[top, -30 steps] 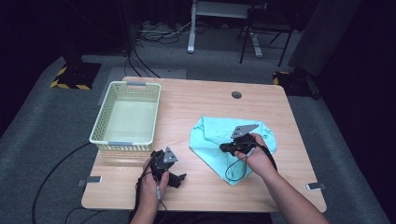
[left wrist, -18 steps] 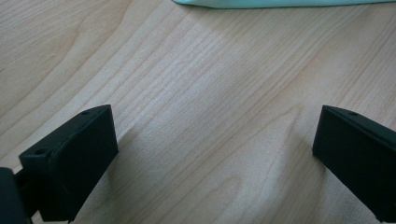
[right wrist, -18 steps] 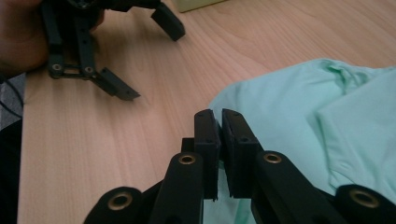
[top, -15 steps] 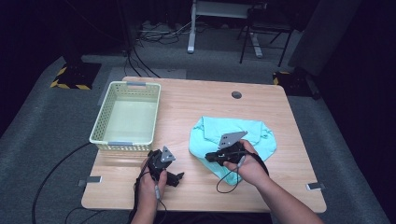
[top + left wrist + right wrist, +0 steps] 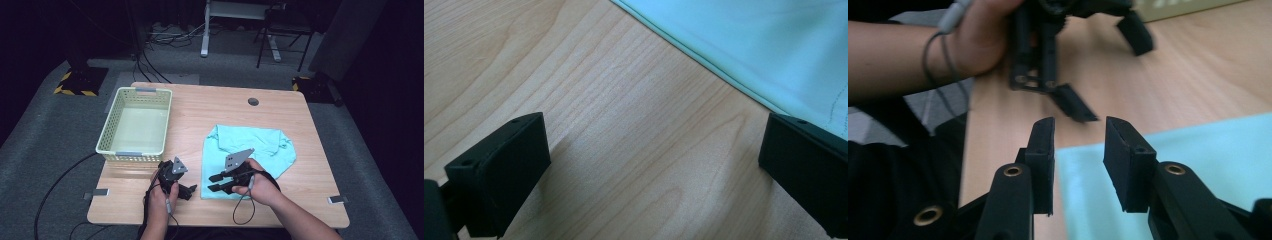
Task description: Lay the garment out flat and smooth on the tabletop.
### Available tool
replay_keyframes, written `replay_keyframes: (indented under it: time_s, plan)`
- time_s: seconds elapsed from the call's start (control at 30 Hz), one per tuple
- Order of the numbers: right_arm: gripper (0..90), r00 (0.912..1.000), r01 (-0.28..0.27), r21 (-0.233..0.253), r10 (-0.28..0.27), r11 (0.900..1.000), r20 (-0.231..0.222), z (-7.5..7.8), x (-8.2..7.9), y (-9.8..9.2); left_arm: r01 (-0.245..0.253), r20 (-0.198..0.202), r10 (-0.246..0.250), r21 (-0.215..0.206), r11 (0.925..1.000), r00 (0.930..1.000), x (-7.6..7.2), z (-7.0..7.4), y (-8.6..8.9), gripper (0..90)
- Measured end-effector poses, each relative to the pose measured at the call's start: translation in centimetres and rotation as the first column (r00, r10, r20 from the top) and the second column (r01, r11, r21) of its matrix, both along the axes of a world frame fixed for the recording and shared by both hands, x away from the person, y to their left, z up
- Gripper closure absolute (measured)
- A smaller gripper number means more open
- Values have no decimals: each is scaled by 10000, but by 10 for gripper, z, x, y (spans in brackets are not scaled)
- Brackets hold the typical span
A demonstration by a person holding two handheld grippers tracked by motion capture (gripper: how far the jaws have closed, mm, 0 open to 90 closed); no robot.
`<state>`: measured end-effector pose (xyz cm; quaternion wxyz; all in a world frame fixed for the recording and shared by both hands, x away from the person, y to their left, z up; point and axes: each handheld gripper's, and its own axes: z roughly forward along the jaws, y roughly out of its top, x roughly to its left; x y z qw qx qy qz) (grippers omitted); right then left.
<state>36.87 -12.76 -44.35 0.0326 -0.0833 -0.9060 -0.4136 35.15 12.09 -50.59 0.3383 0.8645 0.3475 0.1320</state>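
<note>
A teal cloth (image 5: 260, 147) lies crumpled on the right half of the wooden table (image 5: 200, 107). My right gripper (image 5: 214, 183) hovers low over the cloth's near-left corner, pointing left, jaws open. In the right gripper view my right gripper (image 5: 1078, 125) has only a narrow gap with nothing in it, and the cloth's corner (image 5: 1168, 165) lies under it. My left gripper (image 5: 186, 191) rests on bare wood just left of the cloth. In the left gripper view my left gripper (image 5: 656, 125) is spread wide and empty, with the cloth's hem (image 5: 744, 55) by its right jaw.
A pale yellow plastic basket (image 5: 114, 124) stands empty at the table's left. A round grey cable grommet (image 5: 253, 101) sits near the far edge. The near table edge is close under both hands. Dark carpet and cables surround the table.
My right gripper has come down and leftward from the cloth's middle to its near-left corner. The left gripper has shifted slightly right, towards the cloth's edge.
</note>
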Motion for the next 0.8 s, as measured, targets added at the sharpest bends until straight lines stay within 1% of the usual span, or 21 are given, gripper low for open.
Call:
replay_keyframes:
  time_s: [0.07, 0.17, 0.33, 0.43, 0.6, 0.67, 0.8]
  plan:
    - [661, 9988, 479, -4, -479, 9989, 76, 3, 6, -8, -1, 2, 1, -2, 10000, 10000, 0, 0, 0, 2]
    - [661, 9936, 1114, -32, -1113, 9938, 211, 7, 14, -22, -2, 1, 2, -1, 10000, 10000, 0, 0, 0, 2]
    - [661, 9828, 1822, 31, -1822, 9833, 292, 12, 24, -38, 5, 6, -5, -3, 10000, 10000, 0, 0, 0, 2]
    - [661, 9768, 2103, 98, -2106, 9776, 385, 16, 26, -45, 3, 2, -3, 0, 10000, 10000, 0, 0, 0, 2]
    - [657, 9653, 2548, -2, -2544, 9670, 594, 21, 33, -56, -2, -10, 2, -13, 10000, 10000, 0, 0, 0, 2]
    - [651, 9591, 2755, -51, -2746, 9613, 687, 22, 35, -61, -21, -20, 21, -11, 10000, 10000, 0, 0, 0, 2]
    - [634, 9467, 3132, -113, -3113, 9496, 831, 23, 40, -71, -266, -12, 266, -19, 9996, 9996, 0, 0, -2, 1]
